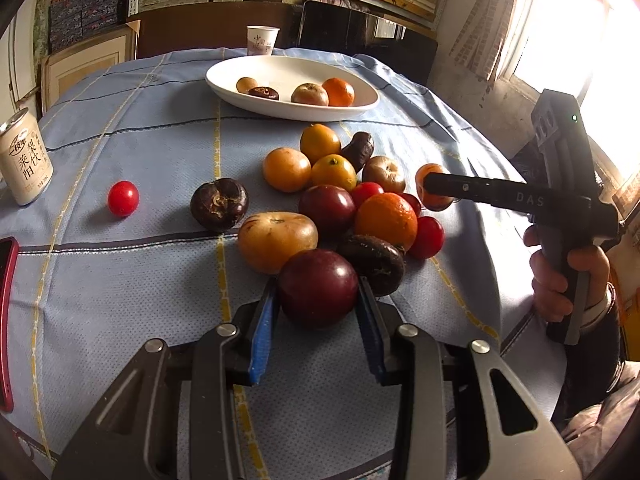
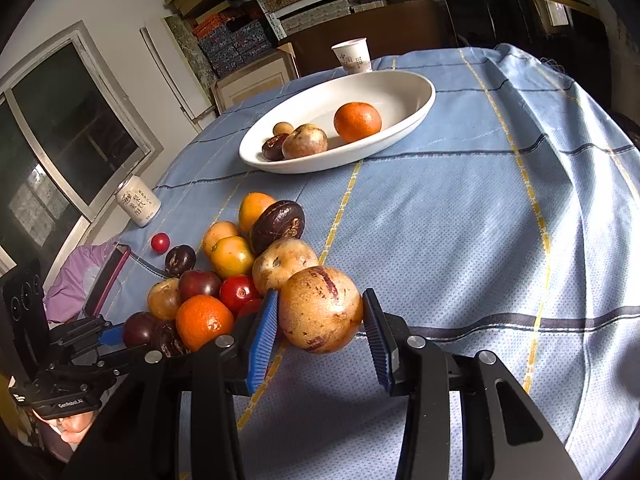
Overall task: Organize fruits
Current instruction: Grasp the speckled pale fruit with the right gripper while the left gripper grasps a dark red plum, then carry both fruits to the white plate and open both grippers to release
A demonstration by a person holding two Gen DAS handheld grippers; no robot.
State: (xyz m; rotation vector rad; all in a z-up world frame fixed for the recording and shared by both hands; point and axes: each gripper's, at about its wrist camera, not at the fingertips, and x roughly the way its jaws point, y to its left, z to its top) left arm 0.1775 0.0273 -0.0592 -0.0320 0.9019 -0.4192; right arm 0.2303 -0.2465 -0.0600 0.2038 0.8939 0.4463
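- Nearest the left wrist camera, the left gripper [image 1: 318, 288] has its blue pads on both flanks of a dark red plum [image 1: 318, 286]; the jaws look closed on it, at the near edge of the fruit pile.
- The right gripper [image 2: 320, 316] brackets a tan speckled fruit [image 2: 320, 310] at the pile's right side. The left pad touches; the right pad sits just at the skin, so I judge it held or nearly so.
- Risk: the plum touches a dark wrinkled fruit [image 1: 372, 262] and a large tan fruit [image 1: 277, 240]. Lifting it could set those neighbours rolling, and the orange [image 1: 386, 220] resting behind them may follow.
- Risk: both held fruits are round and smooth; a grip off their widest part could squeeze them out of the pads.
- Risk: both grippers work the same pile, so carrying both loads toward the white dish [image 2: 404, 80] at once could make them clash.
- The dish sits toward the far edge of the table, holding four fruits, with bare space at its right end.
- Open tablecloth [image 2: 460, 208] lies between pile and dish, widest on the right side.
- The left edge is crowded: a can [image 1: 25, 158], a red phone [image 1: 6, 320], a stray cherry tomato [image 1: 123, 198].
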